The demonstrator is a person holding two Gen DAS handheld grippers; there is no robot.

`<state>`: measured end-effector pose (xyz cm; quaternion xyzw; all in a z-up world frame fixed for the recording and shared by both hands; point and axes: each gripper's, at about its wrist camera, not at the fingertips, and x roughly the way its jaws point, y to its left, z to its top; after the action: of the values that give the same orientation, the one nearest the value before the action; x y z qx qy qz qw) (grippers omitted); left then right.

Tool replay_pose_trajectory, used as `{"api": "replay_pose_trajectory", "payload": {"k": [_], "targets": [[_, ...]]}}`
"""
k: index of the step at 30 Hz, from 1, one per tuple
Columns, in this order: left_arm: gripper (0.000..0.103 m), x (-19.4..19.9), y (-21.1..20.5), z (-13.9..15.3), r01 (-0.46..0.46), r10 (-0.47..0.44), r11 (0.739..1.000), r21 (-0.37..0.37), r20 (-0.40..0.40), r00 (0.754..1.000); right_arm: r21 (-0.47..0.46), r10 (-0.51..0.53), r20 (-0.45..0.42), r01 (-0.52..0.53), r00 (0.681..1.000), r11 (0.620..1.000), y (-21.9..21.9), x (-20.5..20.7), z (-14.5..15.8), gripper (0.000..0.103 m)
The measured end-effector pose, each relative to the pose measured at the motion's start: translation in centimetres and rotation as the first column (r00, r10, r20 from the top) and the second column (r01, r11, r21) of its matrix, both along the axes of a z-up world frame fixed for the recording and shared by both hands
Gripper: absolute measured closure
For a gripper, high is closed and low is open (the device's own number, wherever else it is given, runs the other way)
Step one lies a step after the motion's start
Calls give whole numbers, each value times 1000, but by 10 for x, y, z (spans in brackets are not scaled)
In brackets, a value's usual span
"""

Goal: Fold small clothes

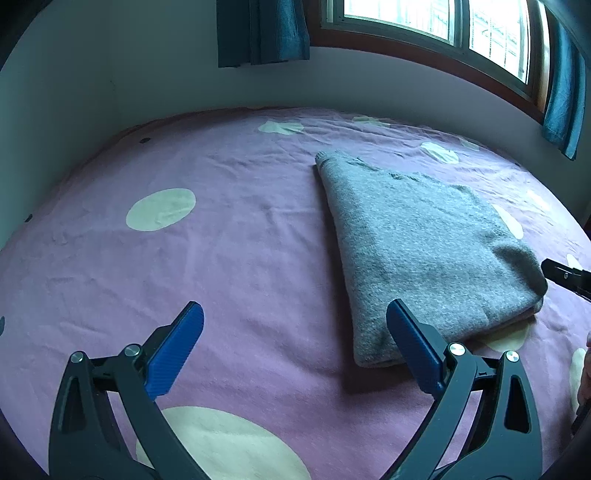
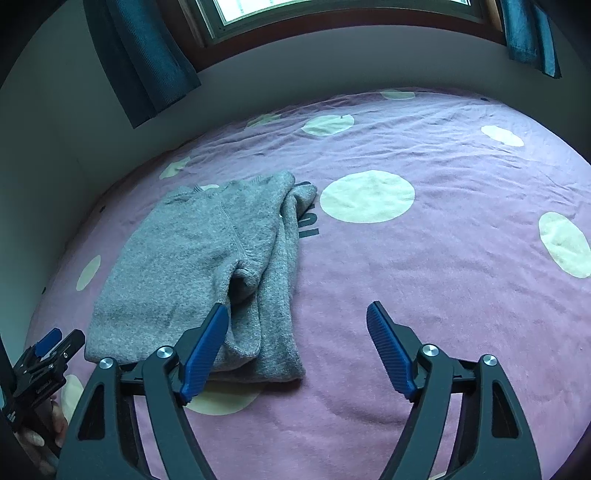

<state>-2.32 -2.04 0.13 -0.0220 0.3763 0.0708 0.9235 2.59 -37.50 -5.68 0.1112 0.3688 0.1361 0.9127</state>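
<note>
A grey knitted garment [image 1: 417, 243] lies folded into a long rectangle on the purple bed cover [image 1: 221, 258]. In the right wrist view the garment [image 2: 192, 258] shows a folded sleeve on top and layered edges at its right side. My left gripper [image 1: 295, 310] is open and empty, just in front of the garment's near left corner. My right gripper [image 2: 297, 314] is open and empty, its left finger over the garment's near right edge. The right gripper's tip shows at the right edge of the left wrist view [image 1: 565, 277]. The left gripper shows at the lower left of the right wrist view [image 2: 51, 350].
The bed cover has large cream dots [image 2: 365, 195]. A grey wall [image 1: 110, 92] runs along the far and left sides of the bed. A window [image 1: 424, 18] with teal curtains [image 1: 262, 29] is above.
</note>
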Motion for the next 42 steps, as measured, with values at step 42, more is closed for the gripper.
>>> {"api": "replay_pose_trajectory", "payload": {"k": [42], "targets": [[4,-7,-2,4,-34,34,999,-8,7,999,-67,42,15,-40,999,997,17,-5,0,22]]}}
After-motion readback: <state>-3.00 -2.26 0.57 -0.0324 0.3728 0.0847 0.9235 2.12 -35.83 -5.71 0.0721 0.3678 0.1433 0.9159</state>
